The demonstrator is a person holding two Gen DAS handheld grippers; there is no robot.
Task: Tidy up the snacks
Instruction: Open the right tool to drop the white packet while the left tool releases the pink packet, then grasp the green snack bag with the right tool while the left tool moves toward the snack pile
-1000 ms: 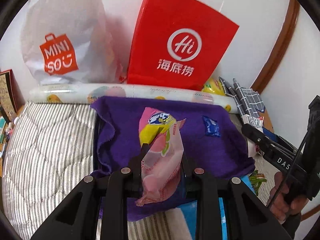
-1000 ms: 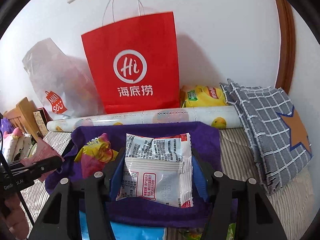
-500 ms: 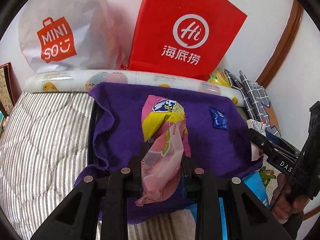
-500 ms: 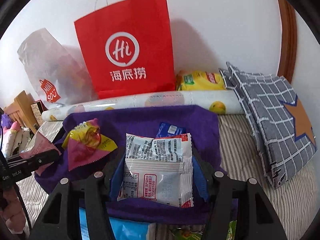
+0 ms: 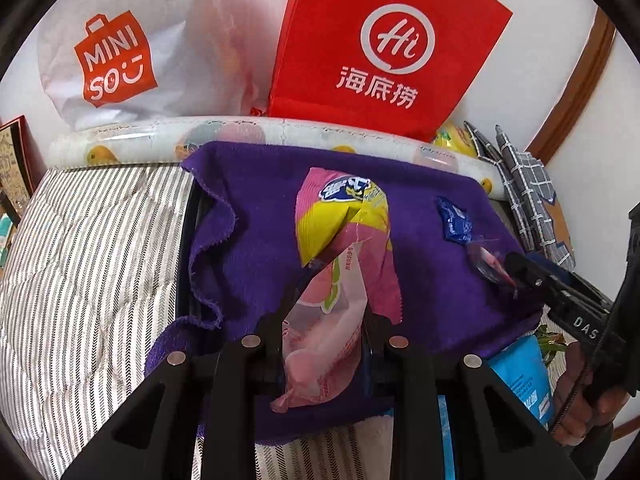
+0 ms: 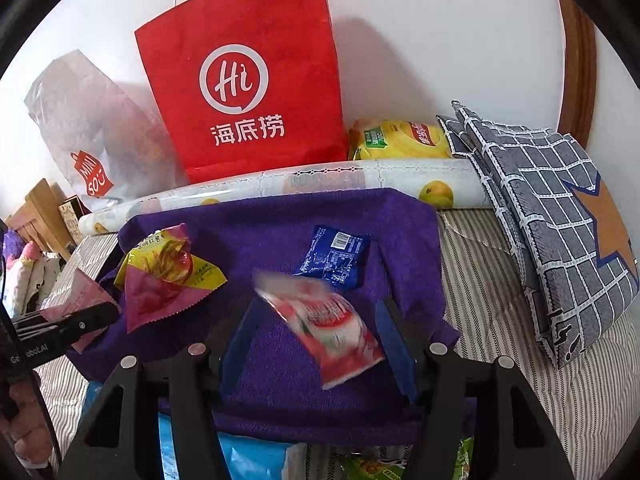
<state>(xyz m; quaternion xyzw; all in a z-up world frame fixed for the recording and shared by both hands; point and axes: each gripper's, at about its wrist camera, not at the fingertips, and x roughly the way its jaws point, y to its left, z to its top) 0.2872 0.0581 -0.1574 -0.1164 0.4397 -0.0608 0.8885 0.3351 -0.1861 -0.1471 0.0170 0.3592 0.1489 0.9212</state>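
My left gripper [image 5: 324,300] is shut on a pink and yellow snack packet [image 5: 340,264], held just above the purple cloth [image 5: 256,208]; the same packet [image 6: 168,276] shows at the left of the right wrist view. My right gripper [image 6: 316,316] is open. A red and white snack packet [image 6: 328,324] sits blurred between its spread fingers, loose, over the purple cloth [image 6: 280,232]. A small blue packet [image 6: 334,256] lies on the cloth beyond it and also shows in the left wrist view [image 5: 454,222].
A red paper bag [image 6: 244,80] and a white Miniso bag [image 5: 120,52] stand against the wall behind a rolled printed mat [image 6: 340,184]. A yellow packet [image 6: 400,140] and a folded grey checked cloth [image 6: 560,216] lie at the right. Striped bedding [image 5: 88,264] surrounds the cloth.
My right gripper has opened and let go of the red and white packet, which is dropping onto the purple cloth. Both grippers have moved forward and lower. The left still holds its packet.
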